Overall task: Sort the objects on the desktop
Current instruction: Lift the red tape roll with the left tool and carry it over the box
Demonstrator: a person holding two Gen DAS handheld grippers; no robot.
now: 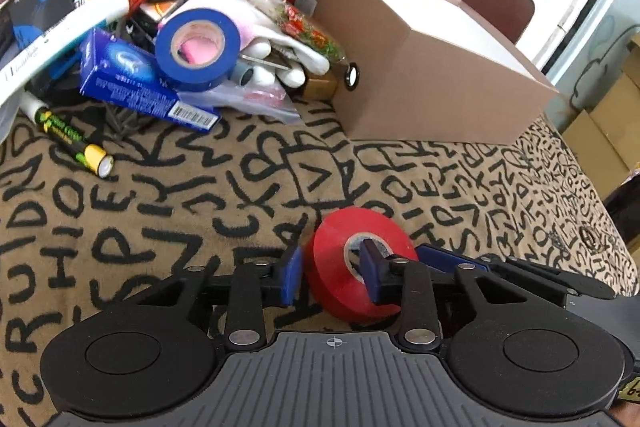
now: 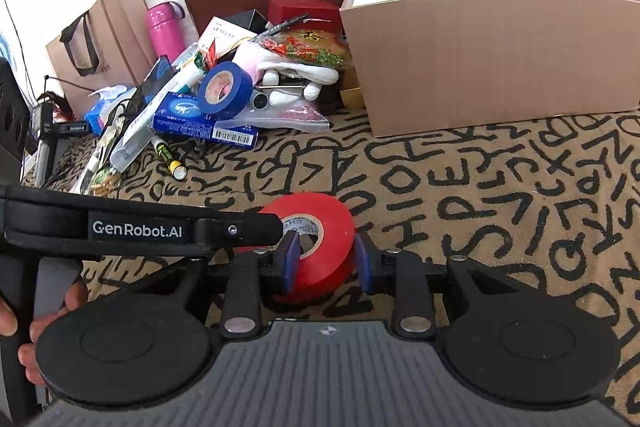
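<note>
"genrobot.ai" on the left gripper (image 2: 236,227) beside red tape (image 2: 320,227).

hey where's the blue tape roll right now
In both views the blue tape roll lies atop the clutter pile, left of the cardboard box, resting on the blue carton beside the white glove.

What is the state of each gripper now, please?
Left gripper: open, around the wall of the red tape roll, not pressing it.
Right gripper: closed, holding the red tape roll.
</note>
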